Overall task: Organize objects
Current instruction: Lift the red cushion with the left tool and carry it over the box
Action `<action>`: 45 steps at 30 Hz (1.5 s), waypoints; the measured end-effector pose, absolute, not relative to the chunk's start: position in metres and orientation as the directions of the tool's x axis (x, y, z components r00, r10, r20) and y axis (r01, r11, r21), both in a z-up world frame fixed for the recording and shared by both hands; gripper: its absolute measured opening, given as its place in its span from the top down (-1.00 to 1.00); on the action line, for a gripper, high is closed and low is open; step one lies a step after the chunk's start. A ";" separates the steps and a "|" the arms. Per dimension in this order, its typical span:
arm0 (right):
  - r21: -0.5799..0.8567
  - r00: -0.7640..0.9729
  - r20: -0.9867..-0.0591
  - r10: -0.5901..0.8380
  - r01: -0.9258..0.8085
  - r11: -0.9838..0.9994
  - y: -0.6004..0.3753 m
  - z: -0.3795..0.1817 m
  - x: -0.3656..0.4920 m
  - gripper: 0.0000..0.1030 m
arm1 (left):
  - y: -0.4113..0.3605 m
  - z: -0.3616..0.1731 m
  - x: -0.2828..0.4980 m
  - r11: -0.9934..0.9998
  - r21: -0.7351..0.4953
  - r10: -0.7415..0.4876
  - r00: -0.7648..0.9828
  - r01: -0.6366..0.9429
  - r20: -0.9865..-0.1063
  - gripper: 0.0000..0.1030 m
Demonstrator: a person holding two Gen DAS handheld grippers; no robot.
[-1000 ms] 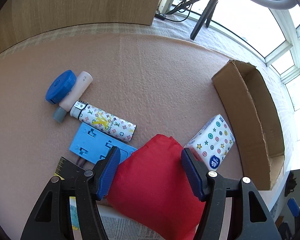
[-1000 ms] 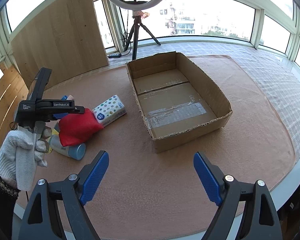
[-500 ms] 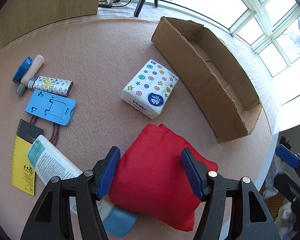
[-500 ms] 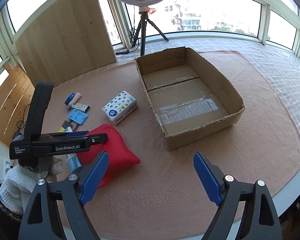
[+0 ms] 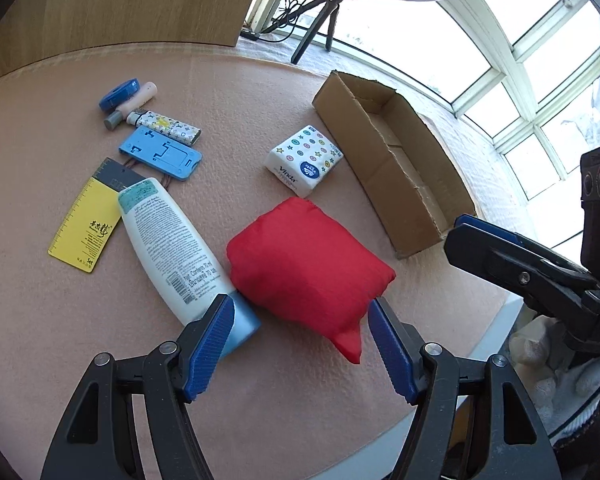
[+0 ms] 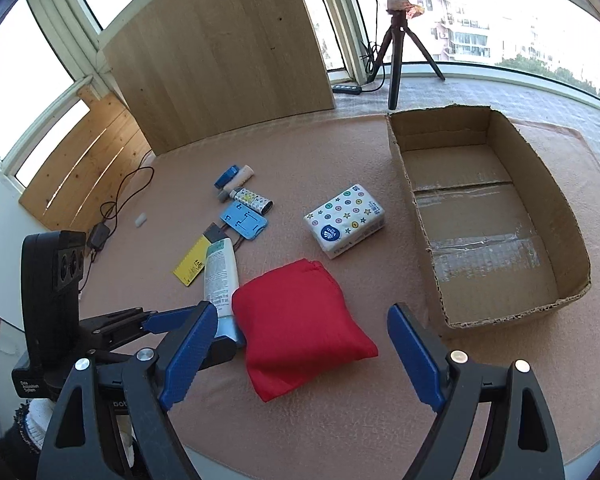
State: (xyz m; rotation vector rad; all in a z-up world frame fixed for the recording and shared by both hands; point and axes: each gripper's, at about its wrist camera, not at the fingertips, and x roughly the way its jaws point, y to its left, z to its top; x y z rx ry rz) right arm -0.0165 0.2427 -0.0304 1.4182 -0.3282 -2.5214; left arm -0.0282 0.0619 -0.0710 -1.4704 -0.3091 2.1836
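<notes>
Fabric, soft and stuffed, makes up the red pouch, so it likely weighs little and will squash under pressure; a pinch across its puffy middle, or on the loose corner nearest the cameras, looks the safest hold. It lies on the desk, touching the cap end of the white lotion bottle, with the tissue pack beyond it and the empty cardboard box further to the right.

The left gripper hovers just short of the pouch, jaws spread wide and empty, angled down at the near edge. The right gripper points at the same pouch from its right side, also released and holding nothing. A gloved hand shows beneath the right tool in the left view.
</notes>
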 end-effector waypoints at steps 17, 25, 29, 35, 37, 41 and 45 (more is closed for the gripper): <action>0.323 -0.261 -0.907 -0.329 0.066 -0.944 0.226 -0.102 -0.089 -0.64 | 0.090 -0.107 -0.030 -0.867 -0.444 0.492 -0.248 -0.224 -0.834 -0.41; 0.364 -0.200 -0.907 -0.370 0.067 -0.929 0.226 -0.119 -0.077 -0.64 | 0.080 -0.115 -0.027 -0.872 -0.443 0.485 -0.250 -0.207 -0.838 -0.41; 0.408 -0.198 -0.891 -0.409 0.048 -0.912 0.230 -0.123 -0.070 -0.50 | 0.084 -0.119 -0.027 -0.860 -0.469 0.507 -0.231 -0.200 -0.831 -0.39; 0.428 -0.224 -0.875 -0.428 0.052 -0.902 0.236 -0.114 -0.064 -0.08 | 0.091 -0.115 -0.021 -0.850 -0.483 0.524 -0.237 -0.210 -0.818 -0.39; 0.438 -0.227 -0.871 -0.436 0.046 -0.898 0.238 -0.112 -0.061 -0.01 | 0.092 -0.111 -0.021 -0.849 -0.489 0.527 -0.246 -0.200 -0.813 -0.39; 0.450 -0.256 -0.855 -0.451 0.065 -0.891 0.237 -0.098 -0.055 0.02 | 0.096 -0.097 -0.024 -0.853 -0.481 0.522 -0.287 -0.203 -0.803 -0.39; 0.444 -0.315 -0.836 -0.450 0.095 -0.891 0.241 -0.072 -0.053 0.02 | 0.109 -0.069 -0.028 -0.856 -0.460 0.517 -0.341 -0.237 -0.786 -0.39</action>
